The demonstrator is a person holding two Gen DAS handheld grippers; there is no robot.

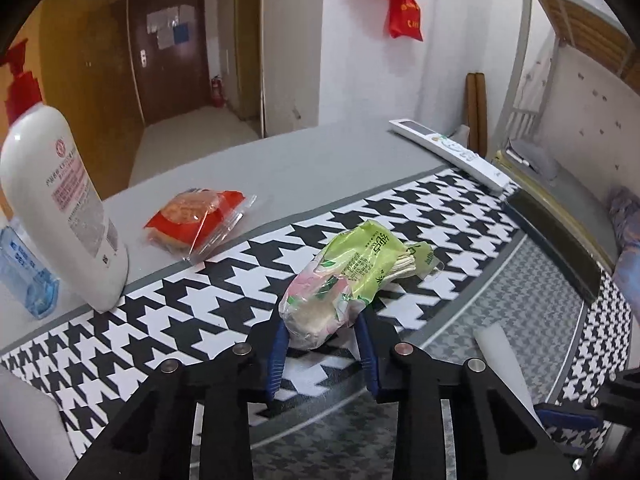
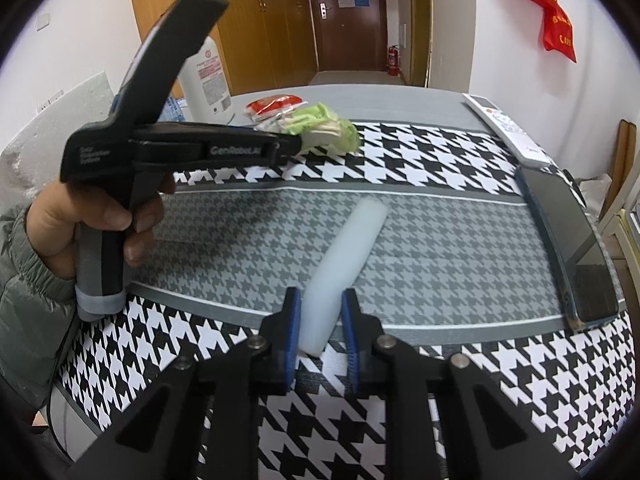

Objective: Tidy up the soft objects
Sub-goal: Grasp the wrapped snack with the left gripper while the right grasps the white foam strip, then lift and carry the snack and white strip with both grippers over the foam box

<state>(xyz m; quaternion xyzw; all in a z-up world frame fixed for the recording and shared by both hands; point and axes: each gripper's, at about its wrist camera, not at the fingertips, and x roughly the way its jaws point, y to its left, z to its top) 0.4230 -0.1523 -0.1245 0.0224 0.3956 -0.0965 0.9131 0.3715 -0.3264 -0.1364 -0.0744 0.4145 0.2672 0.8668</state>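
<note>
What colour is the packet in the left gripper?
Mostly light green with pink-and-white print, packet seen best in the left wrist view, between the left gripper fingers.

White walls (image 2: 500, 80); brown door (image 2: 348, 16) down a corridor; wooden wardrobe (image 2: 260, 20); metal bunk frame (image 1: 532, 52).

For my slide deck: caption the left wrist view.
Left gripper closed on a green snack packet above the houndstooth cloth, lotion bottle standing nearby.
</note>
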